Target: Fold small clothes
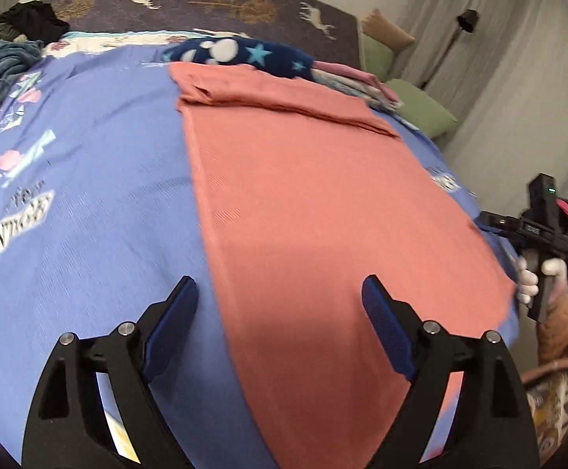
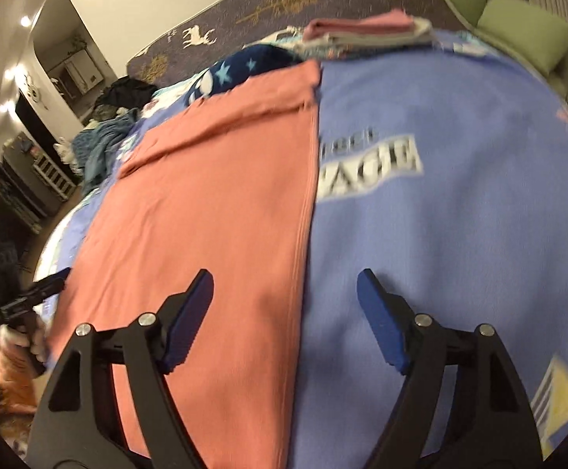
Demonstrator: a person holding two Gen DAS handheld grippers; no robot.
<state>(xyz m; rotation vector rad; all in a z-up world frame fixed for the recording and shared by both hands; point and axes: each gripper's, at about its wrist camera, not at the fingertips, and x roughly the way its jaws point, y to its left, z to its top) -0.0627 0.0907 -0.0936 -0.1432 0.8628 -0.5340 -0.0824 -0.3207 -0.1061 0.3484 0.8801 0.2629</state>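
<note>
**Salmon garment flat on the bed, both tools wide apart above it**

A salmon-pink garment [image 1: 323, 203] lies spread on the blue printed bedspread [image 1: 100, 203], running lengthwise from the near edge of the bed toward the headboard end. At its far end a strip is folded back over itself, making a thicker band across the cloth. Its near end is cut off by the lower frame edge in both views, so its full outline cannot be made out.

The left tool [image 1: 280, 301] hangs over the garment's left long edge with its blue pads well apart and nothing between them; one finger is over the bedspread, the other over the salmon cloth. The right tool [image 2: 284, 297] sits the same way over the right long edge, fingers spread and empty. Whether either touches the fabric cannot be told. In the left view the right tool appears small at the right side of the bed, gripped by a white-gloved hand [image 1: 534, 277].

Beyond the garment lie a navy fleece with stars [image 1: 241, 54] and a stack of folded clothes [image 2: 366, 31], its lower layers hard to tell apart. A heap of dark and teal clothing [image 1: 6, 51] sits at the far left corner, partly cut off. The print lettering on the bedspread is blurred.
</note>
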